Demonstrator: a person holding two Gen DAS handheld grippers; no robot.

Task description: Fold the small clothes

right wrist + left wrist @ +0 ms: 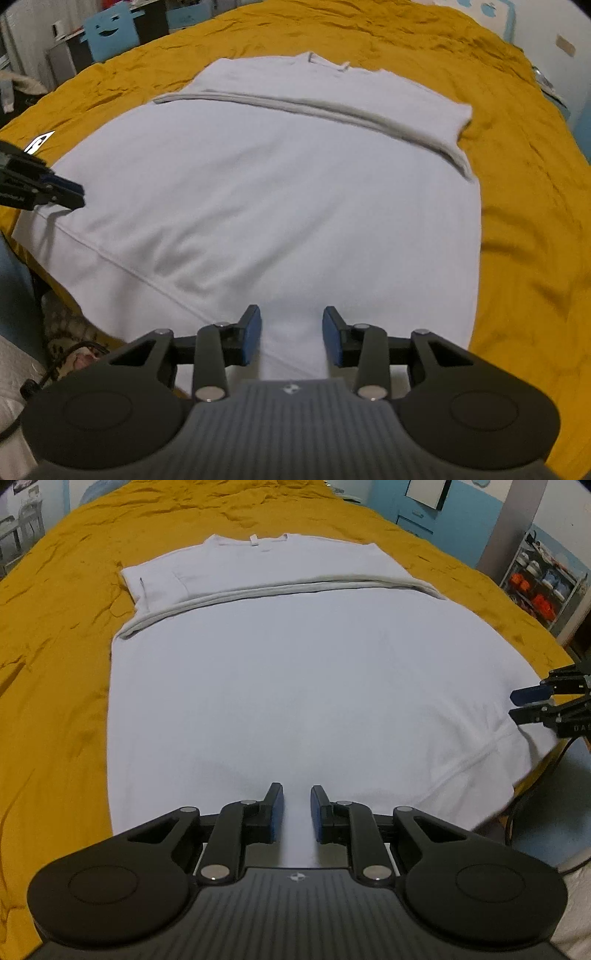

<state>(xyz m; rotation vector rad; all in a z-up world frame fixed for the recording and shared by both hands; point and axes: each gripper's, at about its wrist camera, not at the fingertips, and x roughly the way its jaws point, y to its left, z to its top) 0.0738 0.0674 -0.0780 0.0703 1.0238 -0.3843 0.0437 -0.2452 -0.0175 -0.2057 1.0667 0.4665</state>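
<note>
A white garment (295,686) lies spread on the mustard-yellow bedspread (55,686) of a bed, its lower hem draped just over the near edge and its collar (255,539) pointing toward the far edge. The sleeves or sides appear already folded inward, since a doubled band (295,589) runs straight across the cloth below the collar; this leaves a tidy rectangle, which is what a clean lengthwise fold needs.

The left tongs (297,812) hover over the near part of the garment with a narrow gap between the blue pads (277,812); only flat cloth shows through the gap, so they hold nothing. The right tongs (291,334) stand wider apart over the same near end, closer to the bed's right edge, and are likewise empty. Each pair shows at the side of the other's view, well apart along the hem.

That spacing makes sense: one pair toward each lower corner lets the hem rise evenly. Both point steeply down at the cloth, likely so the pads can pinch the fabric from above. Judging from this, the next fold, bringing the hem toward the collar, is not yet begun.
</note>
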